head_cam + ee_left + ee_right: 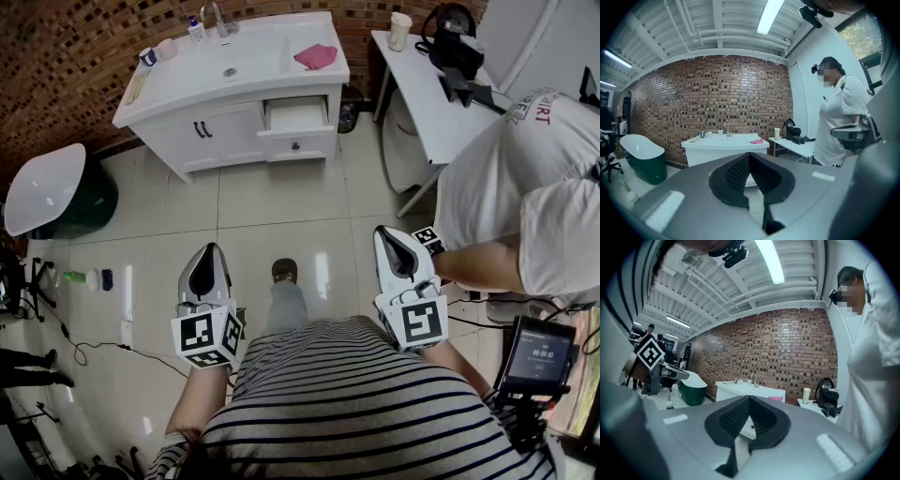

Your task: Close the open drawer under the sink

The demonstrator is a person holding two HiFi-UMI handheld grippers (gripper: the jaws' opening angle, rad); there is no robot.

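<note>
A white sink cabinet [239, 112] stands against the brick wall across the tiled floor. Its upper right drawer [296, 114] is pulled out, and its inside looks bare. The double doors to the left of the drawer are closed. My left gripper [208, 251] and right gripper [386, 232] are held close to my body, far from the cabinet and pointing toward it. Both are shut with nothing between the jaws. In the left gripper view the cabinet [723, 146] shows above the shut gripper [750, 154]. In the right gripper view the shut gripper [749, 398] hides part of it [740, 389].
A person in a white shirt [525, 178] stands close on my right. A white side table [427, 94] with a cup [400, 30] and a black bag [455, 37] stands right of the cabinet. A green bathtub [52, 192] and floor cables [103, 347] are on the left. A pink cloth [316, 56] lies on the counter.
</note>
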